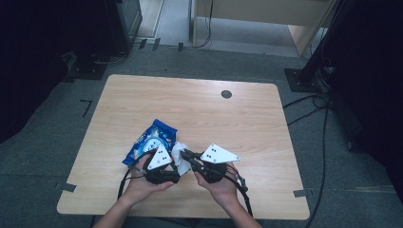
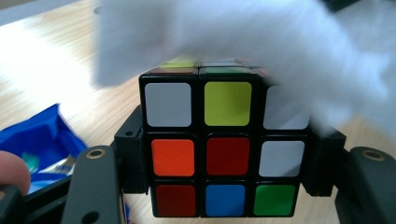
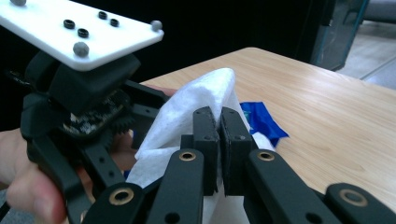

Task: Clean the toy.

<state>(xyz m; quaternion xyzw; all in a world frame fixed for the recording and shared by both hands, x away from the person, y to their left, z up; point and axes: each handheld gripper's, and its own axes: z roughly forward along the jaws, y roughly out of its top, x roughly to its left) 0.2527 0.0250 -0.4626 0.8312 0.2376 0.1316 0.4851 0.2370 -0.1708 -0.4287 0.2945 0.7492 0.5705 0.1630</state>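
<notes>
Left hand-held gripper (image 1: 172, 167) sits at the near middle of the tabletop (image 1: 228, 118), its two black jaws clamped on the left and right sides of a puzzle cube (image 2: 225, 147), which it holds clear of the wood in the left gripper view. The cube's facing side shows white, yellow-green and white squares on top, orange, red and white in the middle, and red, blue and green below. A white tissue (image 3: 196, 102) drapes over the cube's top and upper right corner, blurred in that view. The right hand-held gripper (image 3: 219, 140) has its jaws pressed together on a fold of this tissue, just beside the left one. A blue snack packet (image 1: 149, 141) lies flat on the tabletop just behind and to the left of the left gripper. A small dark round disc (image 1: 226, 94) rests near the far edge, well apart from everything else.
</notes>
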